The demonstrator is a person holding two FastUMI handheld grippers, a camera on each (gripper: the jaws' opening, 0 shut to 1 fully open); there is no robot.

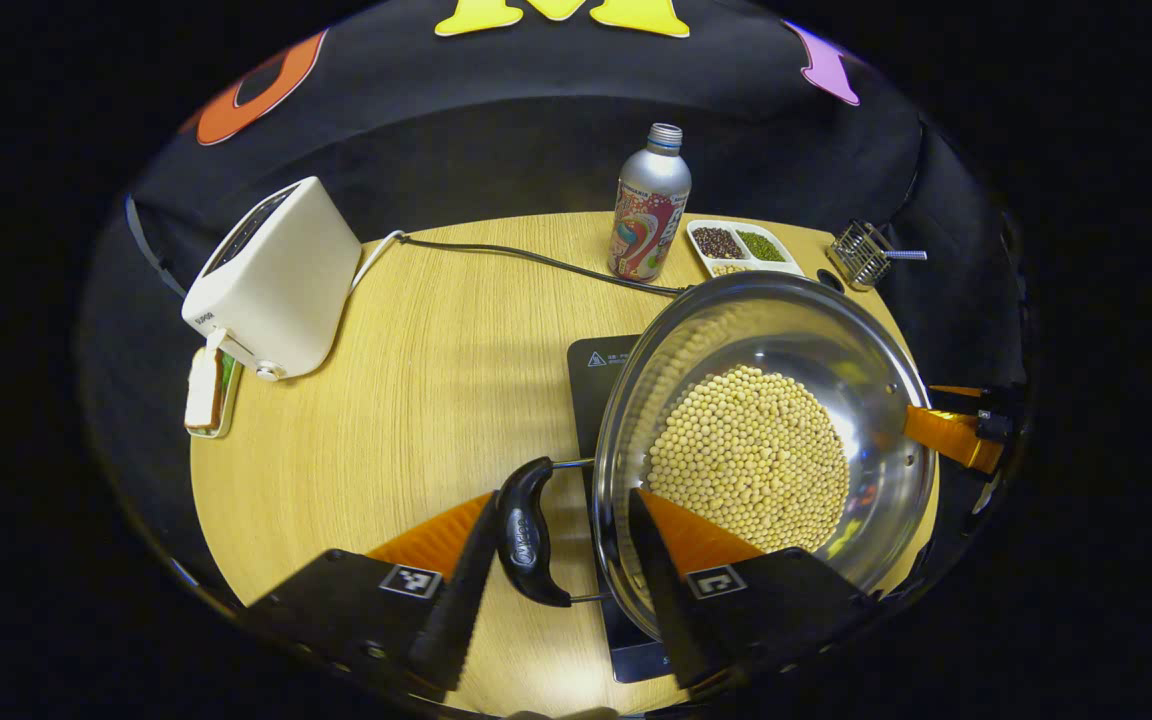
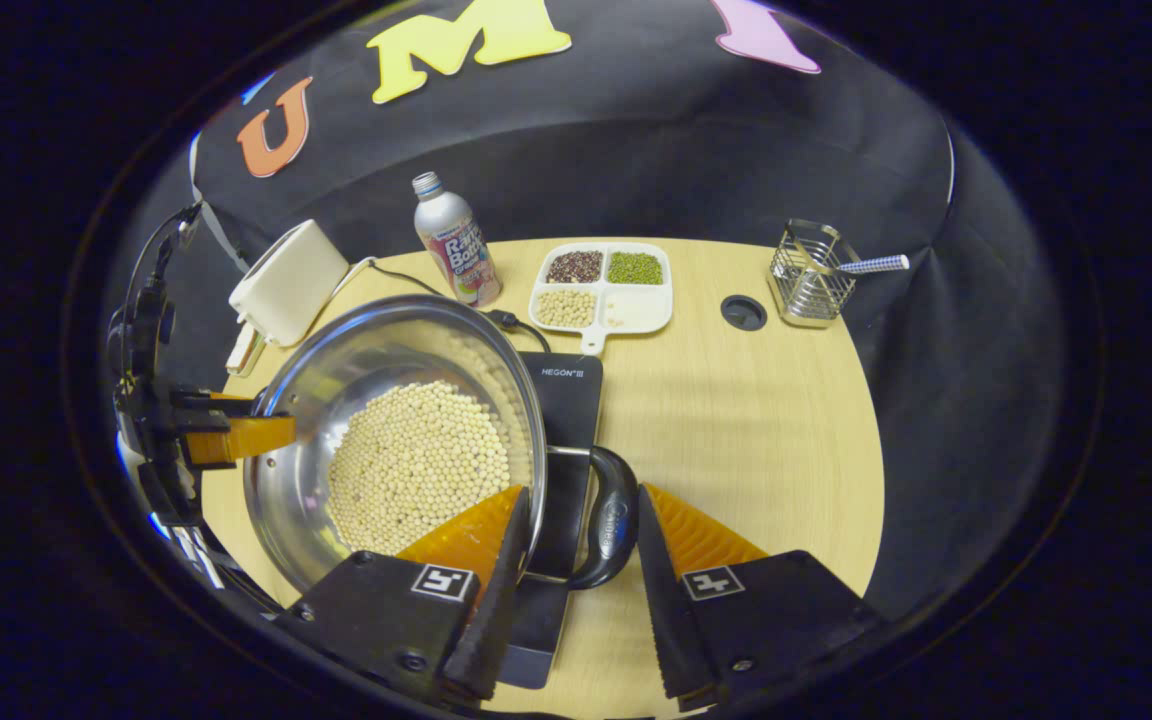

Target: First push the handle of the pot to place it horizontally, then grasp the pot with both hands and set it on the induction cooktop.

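The steel pot (image 1: pixel 836 340) of pale beans (image 1: pixel 746 450) sits over the black induction cooktop (image 1: pixel 596 370); whether it rests on it I cannot tell. My left gripper (image 1: pixel 561 500) is shut on the pot. One finger presses outside the black side handle (image 1: pixel 526 530), which lies level, and the other reaches inside the rim. In the right gripper view, my right gripper (image 2: pixel 581 490) is shut the same way across the opposite handle (image 2: pixel 611 530) and the pot (image 2: pixel 356 350) rim. Each gripper shows across the pot from the other: the right gripper (image 1: pixel 926 405) and the left gripper (image 2: pixel 271 412).
A white toaster (image 1: pixel 276 280) stands at the table's back left, its cord running past a metal bottle (image 1: pixel 648 210). Behind the cooktop (image 2: pixel 566 400) lies a white divided dish (image 2: pixel 601 285) of grains. A wire basket (image 2: pixel 811 270) and a cable hole (image 2: pixel 743 312) are at the back right.
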